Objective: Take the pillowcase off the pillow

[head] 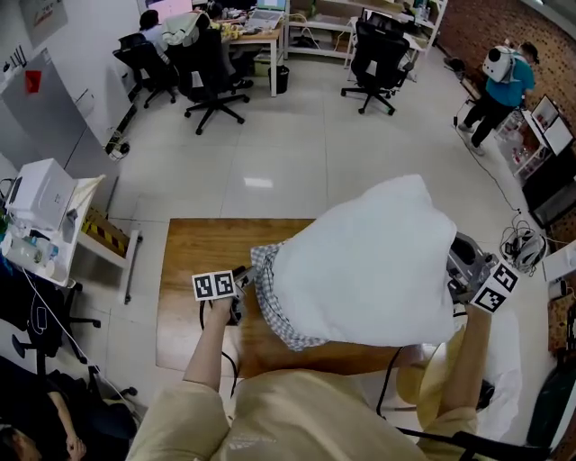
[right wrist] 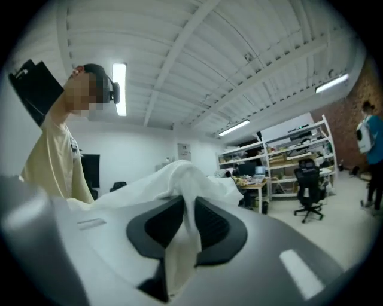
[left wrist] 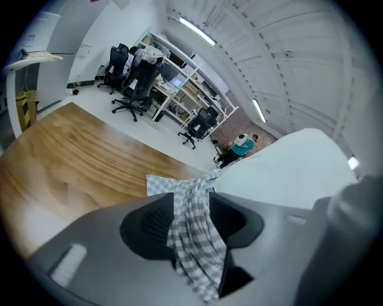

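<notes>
Head view shows pillow over tabletop; gripper views alone show left tool clamping pillowcase, right tool clamping pillow.

place: open-plan office/lab | evidence: swivel chairs, desk, storage shelving, printer, brick wall

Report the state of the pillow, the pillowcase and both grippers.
pillow: white, mostly bare, held up over the wooden table.
pillowcase: checked, bunched around the pillow's left end, not yet clear of it.
left gripper: shut on the pillowcase, with the checked cloth pinched between its pads.
right gripper: shut on a fold of the pillow's white cloth.
</notes>
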`<state>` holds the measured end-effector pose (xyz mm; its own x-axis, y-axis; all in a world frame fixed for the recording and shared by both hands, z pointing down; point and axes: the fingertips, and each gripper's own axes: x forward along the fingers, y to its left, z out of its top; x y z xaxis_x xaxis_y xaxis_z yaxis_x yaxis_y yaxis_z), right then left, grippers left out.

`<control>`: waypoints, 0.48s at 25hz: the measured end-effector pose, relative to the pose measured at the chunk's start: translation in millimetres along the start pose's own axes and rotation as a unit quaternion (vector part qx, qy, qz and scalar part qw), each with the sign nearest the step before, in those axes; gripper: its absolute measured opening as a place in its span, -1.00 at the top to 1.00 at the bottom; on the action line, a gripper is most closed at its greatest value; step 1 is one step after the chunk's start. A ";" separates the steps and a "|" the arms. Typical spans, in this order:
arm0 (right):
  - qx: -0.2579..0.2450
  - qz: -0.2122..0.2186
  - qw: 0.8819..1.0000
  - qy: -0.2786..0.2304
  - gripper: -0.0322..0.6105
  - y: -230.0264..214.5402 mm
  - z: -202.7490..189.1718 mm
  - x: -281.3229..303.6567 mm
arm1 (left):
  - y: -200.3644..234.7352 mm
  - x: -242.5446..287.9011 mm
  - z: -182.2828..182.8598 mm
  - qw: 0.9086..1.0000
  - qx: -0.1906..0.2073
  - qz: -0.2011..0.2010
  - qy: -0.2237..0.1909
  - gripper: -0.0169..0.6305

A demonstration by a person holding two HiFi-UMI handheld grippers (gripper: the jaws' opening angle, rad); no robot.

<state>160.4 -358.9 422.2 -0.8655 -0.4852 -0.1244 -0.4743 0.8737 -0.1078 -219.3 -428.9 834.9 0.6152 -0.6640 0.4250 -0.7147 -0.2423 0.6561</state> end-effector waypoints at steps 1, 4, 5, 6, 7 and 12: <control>-0.004 -0.027 0.999 0.020 0.71 -10.4 -13.6 -14.0 | -6.7 -8.0 -4.0 1.000 0.005 -0.009 -0.006 0.43; 0.018 -0.102 0.993 0.061 0.71 -42.2 -51.1 -60.4 | -29.9 -23.6 -19.2 0.999 0.012 -0.034 -0.020 0.43; 0.028 -0.122 0.990 0.071 0.71 -52.1 -63.6 -74.6 | -36.3 -26.1 -23.9 0.999 0.014 -0.037 -0.021 0.43; 0.039 -0.140 0.986 0.081 0.71 -62.4 -77.1 -87.5 | -41.2 -27.6 -28.0 0.999 0.017 -0.038 -0.021 0.42; 0.050 -0.156 0.982 0.091 0.71 -74.0 -91.9 -99.4 | -45.1 -28.3 -30.8 0.999 0.019 -0.038 -0.021 0.42; 0.104 -0.255 0.948 0.158 0.79 -133.4 -178.8 -170.2 | -68.7 -27.7 -37.1 0.999 0.019 -0.042 -0.023 0.42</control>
<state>342.3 -386.7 634.1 -0.5532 -0.7790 0.2952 -0.8303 0.4872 -0.2705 -175.0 -367.7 801.2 0.6580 -0.6723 0.3392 -0.6740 -0.3249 0.6634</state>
